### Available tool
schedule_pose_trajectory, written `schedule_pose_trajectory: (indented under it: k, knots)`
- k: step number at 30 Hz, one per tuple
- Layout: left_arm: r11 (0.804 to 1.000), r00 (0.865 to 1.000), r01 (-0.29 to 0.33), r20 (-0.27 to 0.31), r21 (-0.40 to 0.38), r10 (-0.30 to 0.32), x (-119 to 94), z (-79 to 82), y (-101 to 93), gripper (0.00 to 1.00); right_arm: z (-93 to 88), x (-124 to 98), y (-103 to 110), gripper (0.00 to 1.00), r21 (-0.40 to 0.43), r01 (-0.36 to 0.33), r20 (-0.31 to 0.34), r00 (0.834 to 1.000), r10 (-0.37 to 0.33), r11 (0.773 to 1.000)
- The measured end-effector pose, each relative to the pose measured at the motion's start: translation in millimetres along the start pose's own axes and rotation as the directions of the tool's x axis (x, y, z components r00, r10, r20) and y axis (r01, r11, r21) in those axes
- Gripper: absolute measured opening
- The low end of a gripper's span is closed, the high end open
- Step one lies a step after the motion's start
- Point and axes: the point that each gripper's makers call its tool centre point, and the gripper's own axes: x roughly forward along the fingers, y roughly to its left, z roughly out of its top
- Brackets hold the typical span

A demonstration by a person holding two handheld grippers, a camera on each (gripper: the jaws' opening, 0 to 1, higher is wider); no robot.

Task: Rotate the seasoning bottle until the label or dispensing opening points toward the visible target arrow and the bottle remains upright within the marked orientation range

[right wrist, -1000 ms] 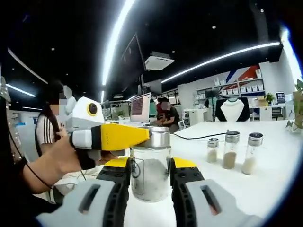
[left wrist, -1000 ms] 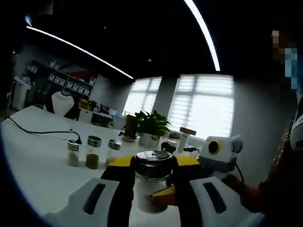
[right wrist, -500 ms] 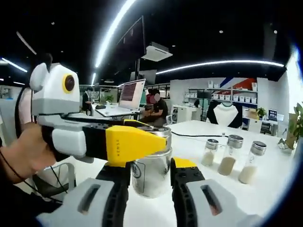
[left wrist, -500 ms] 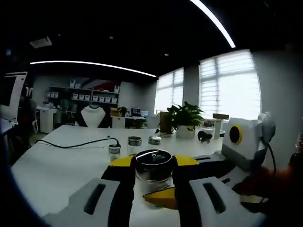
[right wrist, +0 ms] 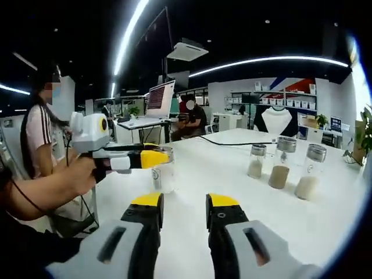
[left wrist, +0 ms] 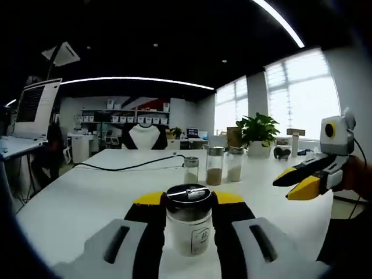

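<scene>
Tongs on your left point(left wrist: 189, 212) are clenched on the seasoning bottle point(left wrist: 189, 226), which stands upright on the white counter point(left wrist: 75, 203) at lower centre of the left gripper view. Your right tongs point(right wrist: 183, 206) hang released, clear of the bottle, low in the right gripper view. You seem mid-turn; next, twist on the spot, keeping it vertical. I see no target arrow. Left gripper view shows the small label facing you; right gripper view shows your left tongs gripping the bottle point(right wrist: 163, 172) at centre left and three spare jars point(right wrist: 282, 170) at right.
</scene>
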Motion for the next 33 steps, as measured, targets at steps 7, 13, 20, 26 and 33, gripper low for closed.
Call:
schedule_pose_trajectory:
  k: [7,13,20,26,33]
  knots:
    - [0.999,1.0,0.025,0.003,0.035,-0.025,-2.4,-4.7,8.1,0.32,4.9,-2.9,-2.4,0.24,0.026,-0.006,0.019,1.0,0.005,1.0]
    - [0.999,0.999,0.037,0.009,0.015,-0.038,-3.9,-8.5,6.2,0.32,5.1,-4.1,-6.3,0.23,0.03,0.003,0.023,1.0,-0.004,1.0]
    - [0.999,0.999,0.034,0.007,0.022,-0.034,4.4,-13.5,6.9,0.32,8.8,-1.7,-9.2,0.23,0.029,0.005,0.03,1.0,-0.005,1.0]
    - [0.999,0.999,0.022,0.027,0.035,-0.023,6.7,-10.4,8.6,0.32,11.8,5.3,-15.9,0.23,0.028,0.02,0.042,0.999,-0.021,0.999]
    - [0.999,0.998,0.033,0.043,0.017,-0.034,4.9,-8.1,6.4,0.38,17.2,24.6,-55.5,0.25,0.076,0.106,0.093,0.989,-0.113,0.991]
